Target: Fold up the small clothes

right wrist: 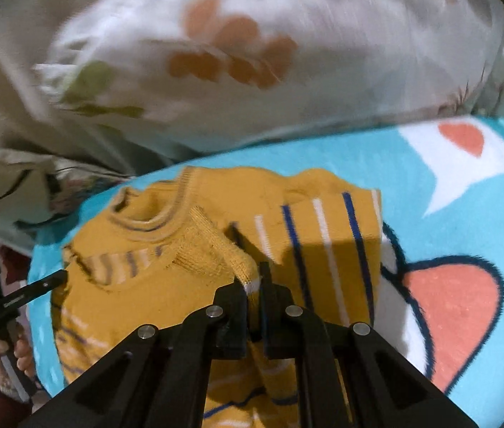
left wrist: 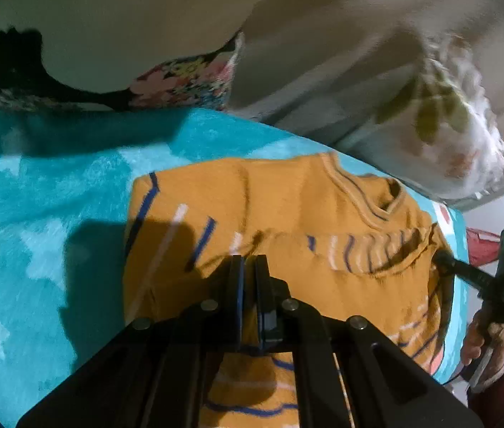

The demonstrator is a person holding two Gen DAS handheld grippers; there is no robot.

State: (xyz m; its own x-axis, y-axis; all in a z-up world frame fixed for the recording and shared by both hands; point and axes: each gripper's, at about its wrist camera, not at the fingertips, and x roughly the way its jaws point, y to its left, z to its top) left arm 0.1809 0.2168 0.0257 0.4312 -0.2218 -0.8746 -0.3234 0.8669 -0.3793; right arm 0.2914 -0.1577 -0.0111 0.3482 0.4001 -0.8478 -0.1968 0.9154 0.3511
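A mustard sweater (left wrist: 287,196) with blue and white stripes lies partly folded on a teal blanket (left wrist: 56,196), its collar toward the pillow. In the left wrist view my left gripper (left wrist: 250,262) is shut, with a fold of the sweater pinched between its jaws. The right gripper (left wrist: 443,261) reaches in at the sweater's right edge. In the right wrist view my right gripper (right wrist: 256,280) is shut on the ribbed hem of the sweater (right wrist: 323,249), which is lifted over the body. My left gripper (right wrist: 60,278) touches the sweater's left edge.
A white pillow (right wrist: 234,53) printed with orange and green leaves lies just beyond the sweater. Dark floral fabric (left wrist: 180,78) sits at the back left. The blanket (right wrist: 448,214) bears a cartoon print. A person's hand (left wrist: 483,339) holds the right gripper's handle off the bed's edge.
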